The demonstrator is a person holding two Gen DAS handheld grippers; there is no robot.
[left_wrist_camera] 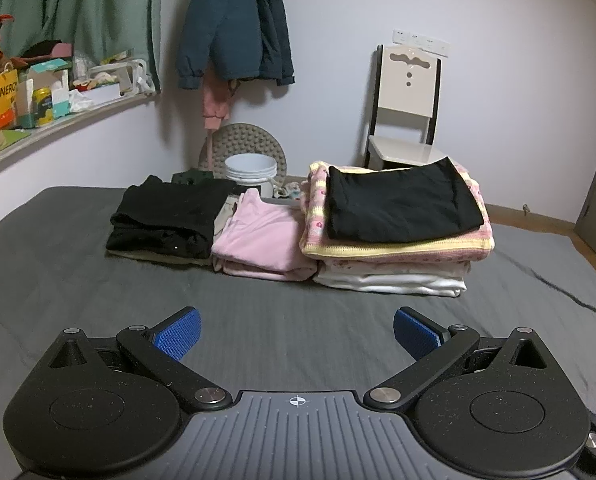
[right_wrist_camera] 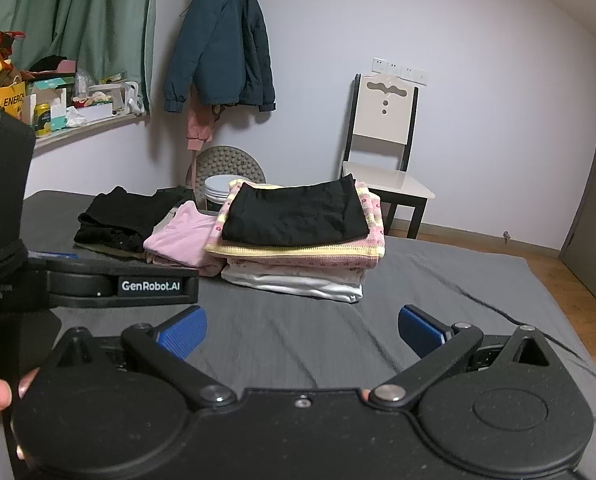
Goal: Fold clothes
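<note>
Ahead, folded clothes (left_wrist_camera: 298,228) on grey bed (left_wrist_camera: 78,280), chair (left_wrist_camera: 405,120) behind.

Pale lilac wall (left_wrist_camera: 477,20), dim indoor light. Green curtain (left_wrist_camera: 78,0) over a cluttered windowsill (left_wrist_camera: 66,118); dark teal jacket (left_wrist_camera: 234,24) hangs beside it. White-backed chair (left_wrist_camera: 407,96) against wall, wood floor (left_wrist_camera: 537,222).

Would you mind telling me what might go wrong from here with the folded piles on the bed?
The tall stack is the highest pile, and its black top garment might slide if bumped. The black pile, pink pile and tall stack sit close together, so either open gripper, left or right, could snag a neighbour.
</note>
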